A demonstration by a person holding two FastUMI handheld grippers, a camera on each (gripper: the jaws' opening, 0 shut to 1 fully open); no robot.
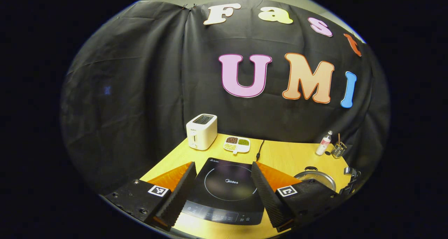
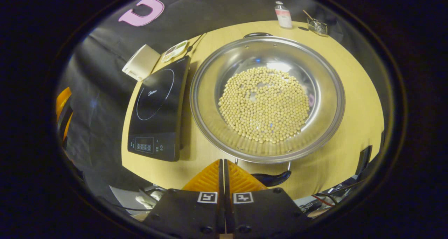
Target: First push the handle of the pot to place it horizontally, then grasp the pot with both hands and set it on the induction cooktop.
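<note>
Left gripper view: the left gripper [image 1: 222,183] is sitting with its fingers spread wide, holding nothing, framing the cooktop [image 1: 225,190], which is lying flat on the wooden table [image 1: 290,155]. The cooktop is showing "Midea" in its ring; its control strip is too small to make out. Behind it a white toaster [image 1: 201,131] and a divided dish of beans [image 1: 237,144] are standing near the wall, with a small bottle [image 1: 324,142] and a wire holder [image 1: 338,149] off to the right. The pot [image 1: 316,177] is peeking out behind the right finger, mostly hidden.

Right gripper view: the right gripper [image 2: 224,177] is closed up, fingers pressed together with nothing between them, just beside the pot's near dark handle [image 2: 274,178]. The steel pot [image 2: 267,99] is sitting on the table [image 2: 357,102] right of the cooktop [image 2: 157,109], wide and shiny, with pale round beans [image 2: 264,104] covering its bottom. Its far handle [image 2: 258,34] is partly cut off by the rim.
</note>
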